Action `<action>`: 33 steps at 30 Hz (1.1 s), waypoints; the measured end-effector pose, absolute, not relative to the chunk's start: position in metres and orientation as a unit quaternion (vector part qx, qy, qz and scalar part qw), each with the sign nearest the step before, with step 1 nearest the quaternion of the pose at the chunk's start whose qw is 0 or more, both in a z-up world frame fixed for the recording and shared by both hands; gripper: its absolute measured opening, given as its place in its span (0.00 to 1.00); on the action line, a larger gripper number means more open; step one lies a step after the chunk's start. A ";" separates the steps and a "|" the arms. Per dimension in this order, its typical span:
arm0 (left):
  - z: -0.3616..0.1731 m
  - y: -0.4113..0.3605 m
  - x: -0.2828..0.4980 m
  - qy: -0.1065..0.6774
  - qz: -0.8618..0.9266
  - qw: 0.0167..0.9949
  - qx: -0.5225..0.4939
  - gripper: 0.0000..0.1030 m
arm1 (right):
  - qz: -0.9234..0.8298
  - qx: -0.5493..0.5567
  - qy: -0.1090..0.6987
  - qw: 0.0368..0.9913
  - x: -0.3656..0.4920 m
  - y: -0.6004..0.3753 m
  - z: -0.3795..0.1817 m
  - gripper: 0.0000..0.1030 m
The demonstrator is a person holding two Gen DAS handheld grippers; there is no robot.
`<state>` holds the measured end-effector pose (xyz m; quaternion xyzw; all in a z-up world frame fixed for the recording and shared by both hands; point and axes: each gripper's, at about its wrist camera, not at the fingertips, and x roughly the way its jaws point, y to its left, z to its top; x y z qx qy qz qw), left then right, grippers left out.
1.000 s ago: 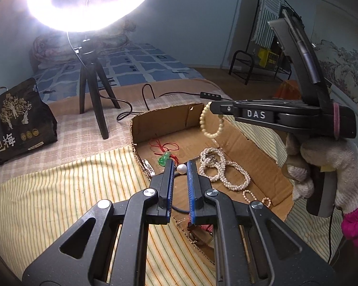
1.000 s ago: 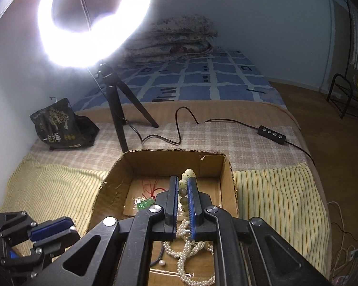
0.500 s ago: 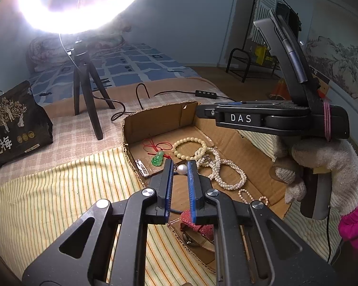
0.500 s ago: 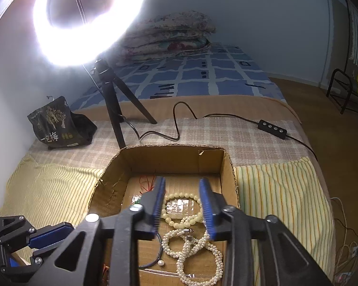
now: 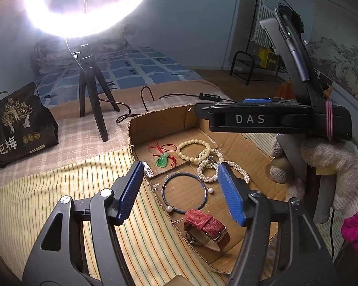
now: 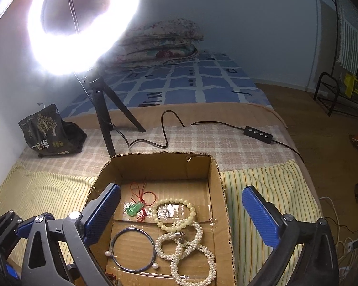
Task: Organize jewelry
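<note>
An open cardboard box point(image 6: 217, 178) lies on the bed and holds jewelry: a cream bead bracelet point(image 6: 174, 211), a white pearl necklace point(image 6: 191, 250), a green pendant on red cord point(image 6: 134, 208), a dark wire hoop with pearl ends point(image 6: 131, 250) and a red watch strap point(image 5: 206, 224). My left gripper point(image 5: 181, 190) is open and empty above the box's near left side. My right gripper point(image 6: 181, 217) is open wide and empty above the box; it also shows side-on in the left wrist view point(image 5: 274, 119). The bead bracelet point(image 5: 193, 150) lies on the box floor.
A ring light on a black tripod point(image 6: 102, 109) stands behind the box, its cable and switch point(image 6: 257, 131) trailing right. A black snack bag point(image 6: 45, 133) sits at the left. Striped cloth point(image 5: 59, 190) covers the bed around the box.
My right gripper opened and let the bead bracelet drop into the box, then opened wider. My left gripper went from shut to open.
</note>
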<state>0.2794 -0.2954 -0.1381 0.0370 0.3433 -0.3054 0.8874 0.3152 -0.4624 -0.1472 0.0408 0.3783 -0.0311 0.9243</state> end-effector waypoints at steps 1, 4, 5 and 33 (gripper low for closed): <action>-0.138 -0.295 0.279 0.343 -0.305 0.887 0.038 0.65 | -0.031 0.040 0.379 0.924 0.315 -0.462 -0.147 1.00; -0.137 -0.294 0.278 0.342 -0.305 0.888 0.037 0.65 | -0.031 0.039 0.378 0.924 0.313 -0.460 -0.145 1.00; -0.136 -0.293 0.277 0.342 -0.305 0.888 0.038 0.65 | -0.031 0.039 0.377 0.925 0.312 -0.460 -0.145 1.00; -0.031 -0.212 0.202 0.271 -0.272 0.923 0.040 0.65 | -0.039 0.028 0.325 0.945 0.218 -0.415 -0.054 1.00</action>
